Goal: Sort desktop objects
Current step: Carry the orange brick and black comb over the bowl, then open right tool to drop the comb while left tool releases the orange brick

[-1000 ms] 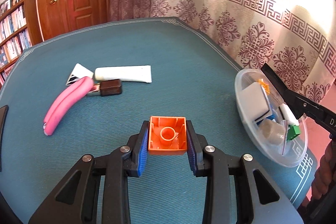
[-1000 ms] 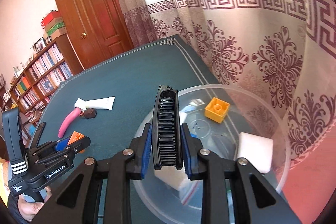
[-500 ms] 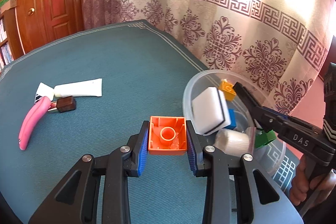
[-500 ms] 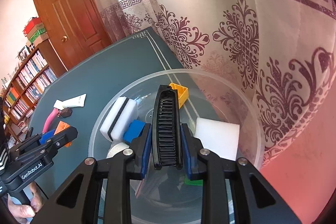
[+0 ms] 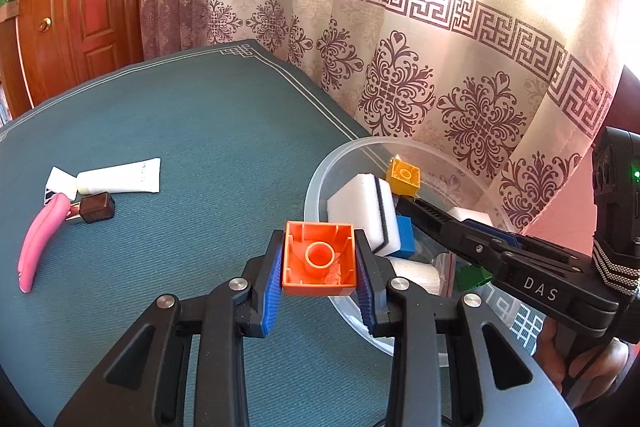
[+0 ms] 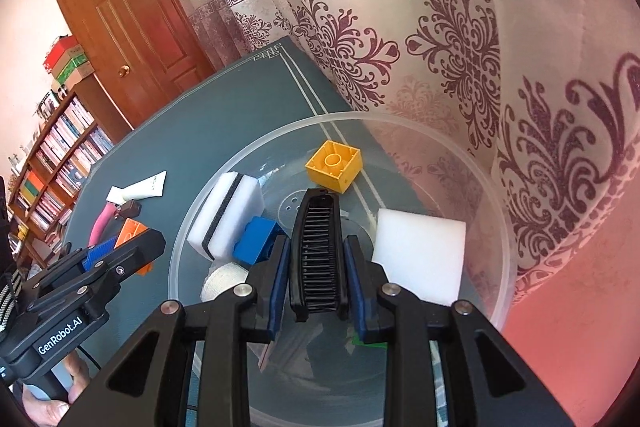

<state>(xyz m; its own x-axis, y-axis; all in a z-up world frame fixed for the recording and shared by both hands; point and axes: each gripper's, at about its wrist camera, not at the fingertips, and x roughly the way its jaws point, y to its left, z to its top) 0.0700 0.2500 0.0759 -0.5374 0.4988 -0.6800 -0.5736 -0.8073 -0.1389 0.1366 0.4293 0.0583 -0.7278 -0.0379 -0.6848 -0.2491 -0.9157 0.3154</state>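
Teal cloth covers the worktop (image 5: 180, 131), with a wooden door (image 5: 80, 7) and patterned curtain (image 5: 420, 75) behind it. At the far left lie a pink clip (image 5: 38, 239), a brown cap (image 5: 96, 207) and a white tube (image 5: 120, 177), close together. Further right, the left gripper (image 5: 319, 259) has its fingers pinching an orange block (image 5: 319, 259) (hollow side up) just at the near rim of the clear bowl (image 5: 344, 155). Inside the bowl sit a white sponge (image 6: 226, 215), a blue block (image 6: 256, 241), a yellow block (image 6: 334, 167) and a white foam slab (image 6: 418, 255). Over the bowl, the right gripper (image 6: 318, 263) has its fingers clamped on a black comb (image 6: 318, 251).
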